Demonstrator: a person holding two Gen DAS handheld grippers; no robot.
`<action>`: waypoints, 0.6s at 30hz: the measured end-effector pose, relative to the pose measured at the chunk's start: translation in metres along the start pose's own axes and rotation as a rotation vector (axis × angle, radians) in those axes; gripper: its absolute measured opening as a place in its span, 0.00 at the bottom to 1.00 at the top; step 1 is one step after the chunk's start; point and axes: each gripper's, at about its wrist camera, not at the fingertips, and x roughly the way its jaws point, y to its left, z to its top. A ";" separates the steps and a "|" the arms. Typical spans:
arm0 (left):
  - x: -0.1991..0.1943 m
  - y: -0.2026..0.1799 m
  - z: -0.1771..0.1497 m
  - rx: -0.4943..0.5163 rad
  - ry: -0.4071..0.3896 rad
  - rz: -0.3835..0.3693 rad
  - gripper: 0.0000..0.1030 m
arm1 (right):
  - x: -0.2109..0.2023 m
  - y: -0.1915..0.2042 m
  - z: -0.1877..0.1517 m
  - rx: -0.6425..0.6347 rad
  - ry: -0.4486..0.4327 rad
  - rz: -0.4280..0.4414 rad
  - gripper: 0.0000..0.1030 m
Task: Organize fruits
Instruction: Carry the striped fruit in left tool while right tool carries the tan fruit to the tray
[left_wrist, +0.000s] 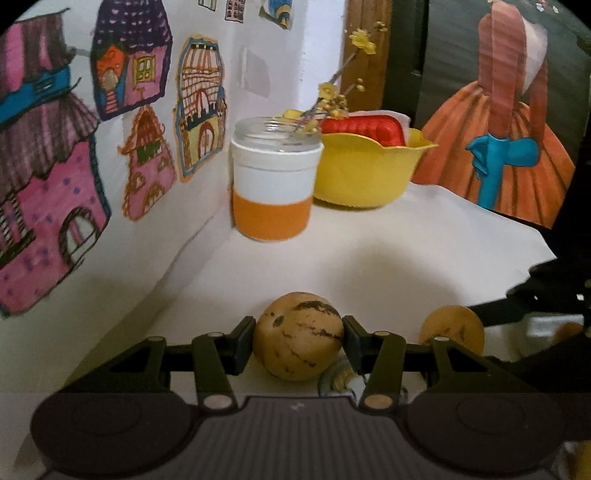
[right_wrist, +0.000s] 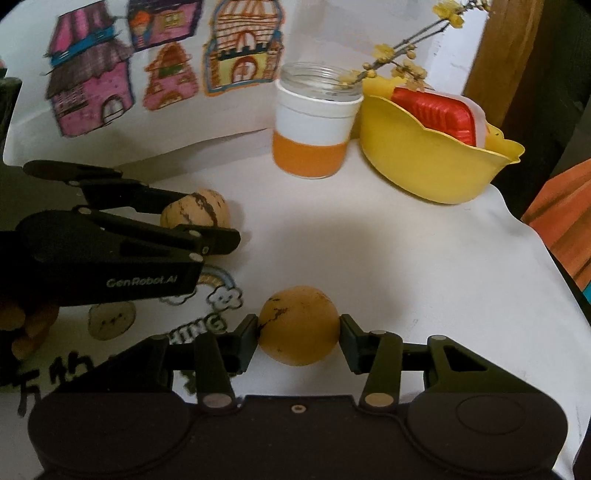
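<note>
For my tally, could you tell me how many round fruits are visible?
2: a striped fruit in the left gripper, a plainer fruit in the right gripper. More may be hidden.

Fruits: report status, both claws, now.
Left claw shut on striped fruit. Right claw shut on yellow fruit. Yellow bowl ahead, red tray already in it. Jar with flower sprig beside bowl; path otherwise open.

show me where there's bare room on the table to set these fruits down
The widest bare patch of white table lies between the right hand-held gripper, the jar and the yellow bowl. It is crowded on the left, around the left hand-held gripper and the printed drawings.
</note>
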 end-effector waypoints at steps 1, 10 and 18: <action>-0.004 0.000 -0.002 0.000 0.002 -0.005 0.53 | -0.003 0.001 -0.001 -0.001 -0.004 0.001 0.47; -0.033 -0.006 -0.012 -0.003 -0.011 -0.038 0.53 | -0.031 0.007 -0.014 0.021 -0.035 0.005 0.47; -0.048 -0.017 -0.020 0.008 -0.027 -0.046 0.53 | -0.055 0.012 -0.029 0.050 -0.074 -0.014 0.47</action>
